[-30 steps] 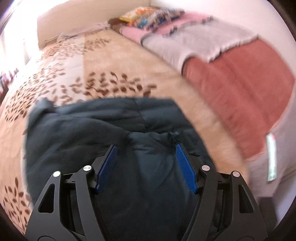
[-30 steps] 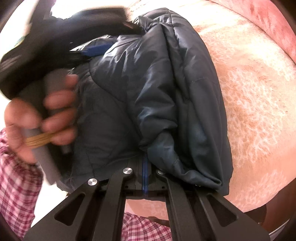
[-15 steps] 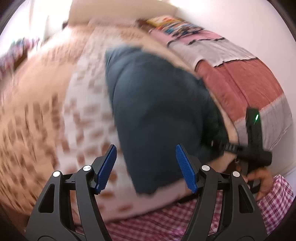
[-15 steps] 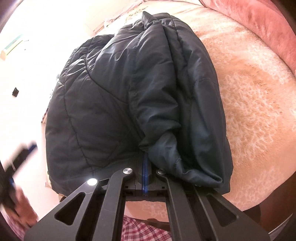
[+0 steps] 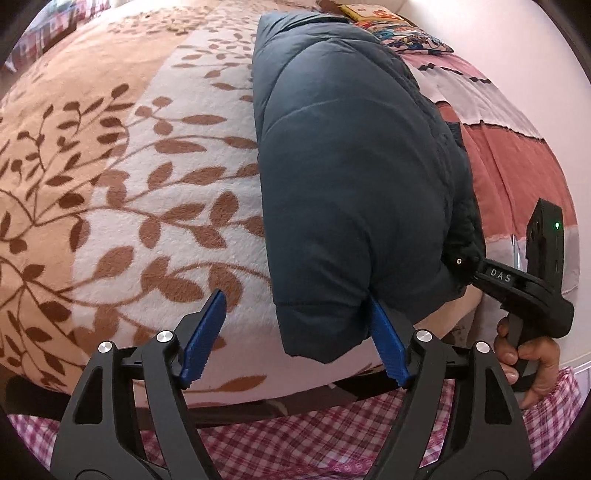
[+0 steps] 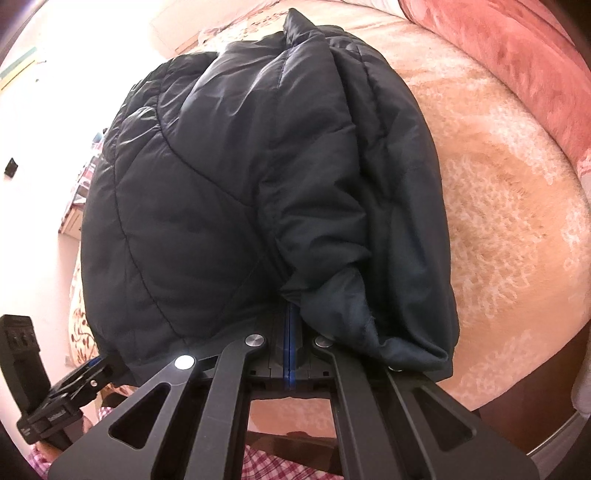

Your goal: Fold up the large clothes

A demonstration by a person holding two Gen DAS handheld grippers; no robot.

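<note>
Both grippers: left (image 5: 295, 336) fingers opening around jacket (image 5: 351, 166) corner, right (image 6: 290, 321) apparently pinching it.

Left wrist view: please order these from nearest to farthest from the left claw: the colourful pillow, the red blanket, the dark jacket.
1. Dark jacket: its near corner lies between the opening left claw fingers.
2. Red blanket: right of the jacket, mid-distance.
3. Colourful pillow: far end, top of view.

One dark padded jacket (image 5: 351, 177) lay there, on one leaf-patterned blanket (image 5: 129, 184). Two grippers were counted, left gripper (image 5: 295, 339) and right gripper (image 6: 290, 347), plus one hand (image 5: 532, 362).
</note>
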